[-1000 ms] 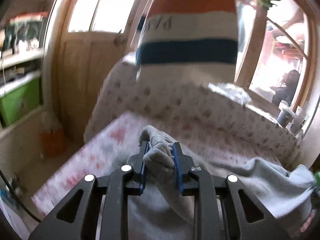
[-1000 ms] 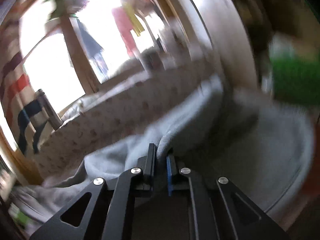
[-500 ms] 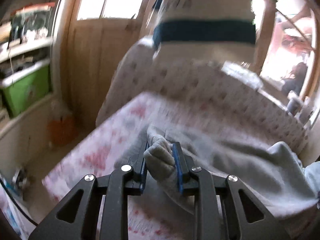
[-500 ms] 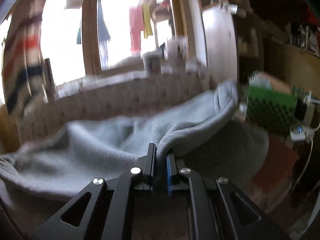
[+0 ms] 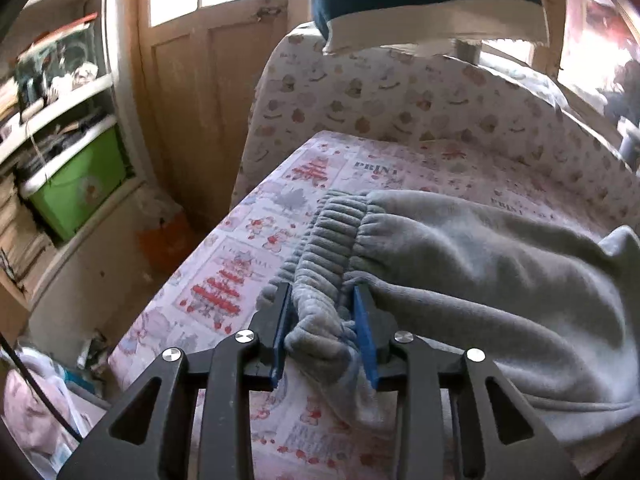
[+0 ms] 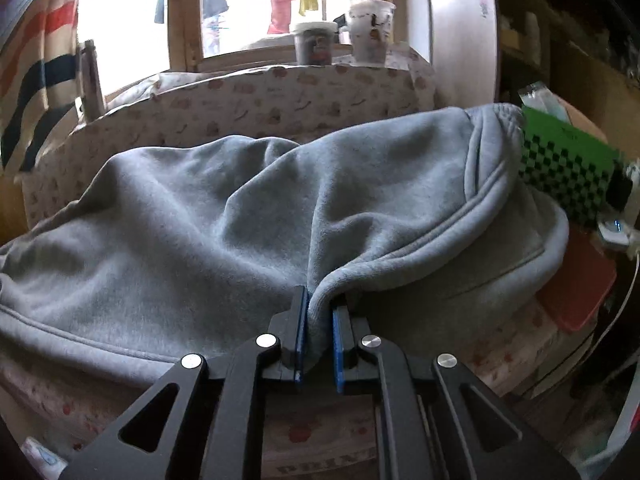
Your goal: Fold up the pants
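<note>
Far left: shelves [image 5: 60,128] holding a green bin [image 5: 78,184]; beside them a wooden door [image 5: 208,80]. Centre: a bed under a printed sheet [image 5: 224,280], backed by a patterned cushion [image 5: 400,96], a striped cloth [image 5: 428,4] hanging above.

Left gripper [image 5: 322,316]: jaws opening, the pants' ribbed cuffs [image 5: 336,236] bunched between the blue pads and touching both.

Pants [image 6: 200,220]: grey fleece, lying across the sheet, doubled over on themselves, waistband [image 6: 496,152] at the right end.

Right gripper [image 6: 318,320]: jaws nearly together, pinching a fold of the pants' upper layer.

Behind: two tubs [image 6: 344,36] on the sill. Far right: a green checkered box [image 6: 568,176].
</note>
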A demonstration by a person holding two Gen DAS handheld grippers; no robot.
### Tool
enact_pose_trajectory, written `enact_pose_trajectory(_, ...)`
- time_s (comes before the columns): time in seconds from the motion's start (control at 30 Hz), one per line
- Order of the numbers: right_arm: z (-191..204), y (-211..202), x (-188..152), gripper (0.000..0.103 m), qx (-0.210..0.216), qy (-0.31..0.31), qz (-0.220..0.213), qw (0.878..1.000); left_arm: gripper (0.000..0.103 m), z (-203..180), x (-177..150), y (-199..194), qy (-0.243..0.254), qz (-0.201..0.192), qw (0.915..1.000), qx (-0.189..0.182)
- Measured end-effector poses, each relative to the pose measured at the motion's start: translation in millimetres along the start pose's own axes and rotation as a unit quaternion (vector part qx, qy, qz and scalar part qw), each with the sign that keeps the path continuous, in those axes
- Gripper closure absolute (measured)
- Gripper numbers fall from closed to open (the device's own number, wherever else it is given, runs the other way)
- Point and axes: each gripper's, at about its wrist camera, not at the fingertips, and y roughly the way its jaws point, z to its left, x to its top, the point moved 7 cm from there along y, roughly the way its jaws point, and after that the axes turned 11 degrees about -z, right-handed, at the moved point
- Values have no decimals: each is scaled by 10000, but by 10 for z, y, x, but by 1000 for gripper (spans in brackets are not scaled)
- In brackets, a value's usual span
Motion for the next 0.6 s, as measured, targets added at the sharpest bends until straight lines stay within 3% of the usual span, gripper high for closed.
enact_pose_trajectory(0.1,-63,1,42,88,139,144,5,9998,61,81,48,-140,-87,-94,9998,144)
enact_pose_trajectory(0.13,-87,-1,54,85,144,191,0,9997,54,106,73,-199,-81,-149,9995,250)
enact_pose_trajectory(0.17,-131,1,78,75,67,230,-21,9997,39,126,89,-252,-73,-173,9993,328)
enact_pose_trajectory(0.2,-191,4,104,65,-45,276,-73,9996,33,139,98,-300,-83,-159,9992,363)
enact_pose_trajectory(0.27,-309,21,156,60,-103,489,-139,9987,32,135,118,-391,-185,-168,9990,358)
enact_pose_trajectory(0.37,-520,95,226,59,-33,883,-136,9960,32,-71,213,-539,-219,-385,9990,112)
enact_pose_trajectory(0.53,-938,230,340,56,-39,1467,-67,9892,32,-900,464,-597,325,-944,9934,-557)
enact_pose_trajectory(0.6,-1131,252,420,55,-218,1539,-139,9877,32,-1216,520,-538,452,-967,9909,-820)
